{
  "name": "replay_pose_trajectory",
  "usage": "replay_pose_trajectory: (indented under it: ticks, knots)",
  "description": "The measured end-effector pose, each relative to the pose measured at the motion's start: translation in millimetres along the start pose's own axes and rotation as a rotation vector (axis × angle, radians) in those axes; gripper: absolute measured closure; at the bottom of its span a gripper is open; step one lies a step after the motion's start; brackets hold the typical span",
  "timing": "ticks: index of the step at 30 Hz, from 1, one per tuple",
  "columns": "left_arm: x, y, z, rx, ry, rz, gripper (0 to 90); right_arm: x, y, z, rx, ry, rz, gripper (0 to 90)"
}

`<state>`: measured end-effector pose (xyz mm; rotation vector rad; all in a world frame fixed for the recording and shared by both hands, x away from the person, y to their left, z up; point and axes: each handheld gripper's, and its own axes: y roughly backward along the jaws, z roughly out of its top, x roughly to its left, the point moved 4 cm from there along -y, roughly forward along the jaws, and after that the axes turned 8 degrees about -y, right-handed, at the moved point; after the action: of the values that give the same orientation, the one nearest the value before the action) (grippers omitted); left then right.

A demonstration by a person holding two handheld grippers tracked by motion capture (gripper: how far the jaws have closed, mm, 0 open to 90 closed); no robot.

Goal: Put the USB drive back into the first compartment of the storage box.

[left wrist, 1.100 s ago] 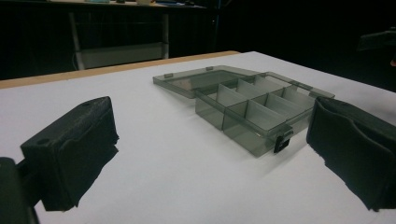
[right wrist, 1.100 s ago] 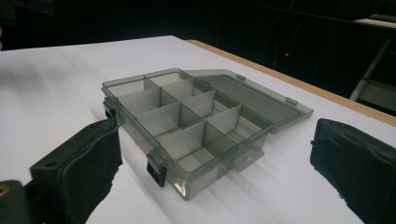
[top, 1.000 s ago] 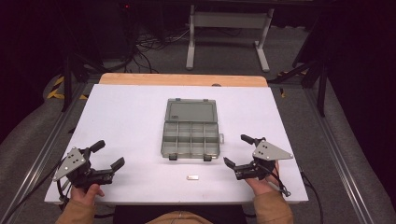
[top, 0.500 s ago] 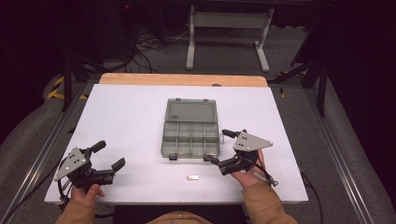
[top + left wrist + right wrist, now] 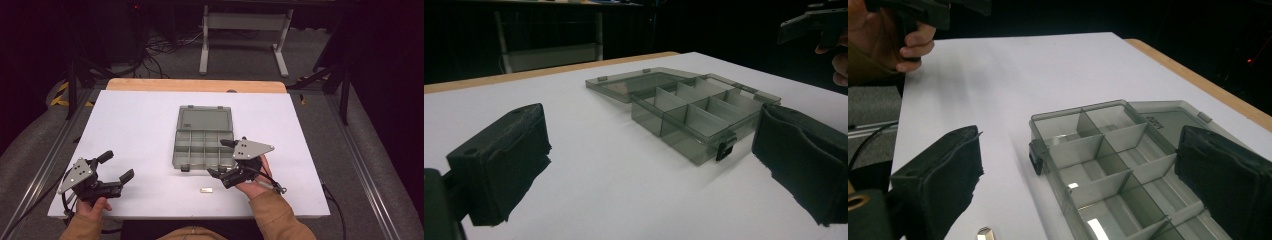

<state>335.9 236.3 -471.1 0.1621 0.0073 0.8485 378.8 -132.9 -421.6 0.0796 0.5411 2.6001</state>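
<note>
Two claws work over a white counter (image 5: 140, 130). At mid-counter lies a smoky clear organizer box (image 5: 205, 145), lid flat open toward the far edge, long axis running near to far, compartments bare. Right claw (image 5: 224, 161) gapes empty at its near right corner; left claw (image 5: 116, 166) gapes empty, well apart. Small metal piece (image 5: 205, 190) lies just before the box.

A white worktop (image 5: 140, 130) with a wooden far edge is set on grey carpeted floor (image 5: 370, 165). Beyond it, a pale metal stand (image 5: 244, 30) and tangled black cables (image 5: 160, 47) are seen against dark surroundings. Yellow-black hazard tape (image 5: 61, 94) is visible at the left.
</note>
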Motion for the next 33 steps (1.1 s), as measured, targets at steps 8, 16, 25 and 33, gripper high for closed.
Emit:
replay_pose_trajectory:
  ticks: [8, 16, 25, 33]
  knots:
    - [-0.3, -0.3, 0.0, -0.001, -0.005, 0.002, 2.6, 8.4, -9.9, 0.9, 0.109, 0.049, 0.055, 14.0]
    - [-0.1, 0.0, 0.2, 0.006, -0.009, 0.003, 2.7, 12.7, -14.8, 1.7, 0.225, 0.056, 0.126, 15.9]
    - [0.1, 0.6, 0.3, 0.01, -0.012, 0.002, 2.7, 16.2, -18.1, 1.9, 0.36, 0.084, 0.174, 16.9]
    - [0.2, 0.5, 0.3, 0.01, -0.009, 0.004, 2.8, 17.6, -24.9, -1.8, 0.493, 0.108, 0.21, 18.1]
